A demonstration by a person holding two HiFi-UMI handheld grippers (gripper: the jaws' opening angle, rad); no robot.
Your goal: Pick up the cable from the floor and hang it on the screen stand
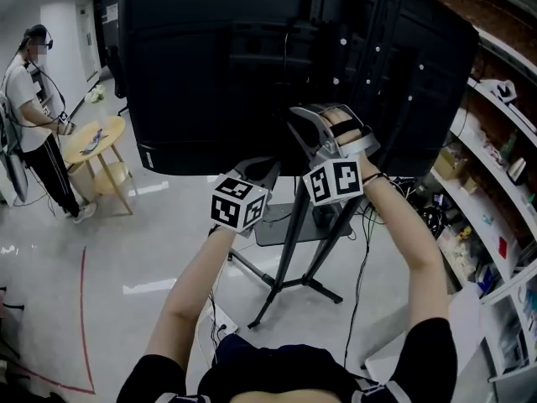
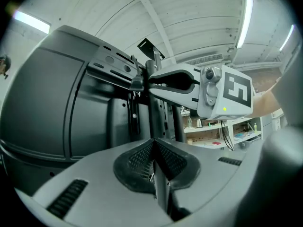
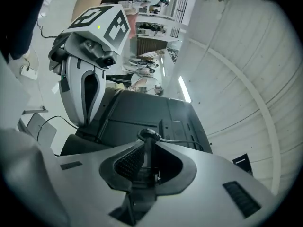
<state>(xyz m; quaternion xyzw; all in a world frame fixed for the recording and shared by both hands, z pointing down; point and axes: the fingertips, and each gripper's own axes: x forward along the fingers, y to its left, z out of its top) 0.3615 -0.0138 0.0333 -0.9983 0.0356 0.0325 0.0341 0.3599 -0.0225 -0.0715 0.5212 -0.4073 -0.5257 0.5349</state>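
Lift done: right gripper (image 3: 147, 148) pinches the cable (image 3: 150, 135) by its plug behind the screen (image 1: 252, 74), left gripper (image 2: 154, 150) closed on nothing; draping it over the screen stand (image 1: 279, 282) apparently remains.

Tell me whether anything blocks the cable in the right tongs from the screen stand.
Nothing visible does. The thin black cable, clamped in the right tongs, sits directly before the large black screen's rear panel; the left tongs are off to the side.
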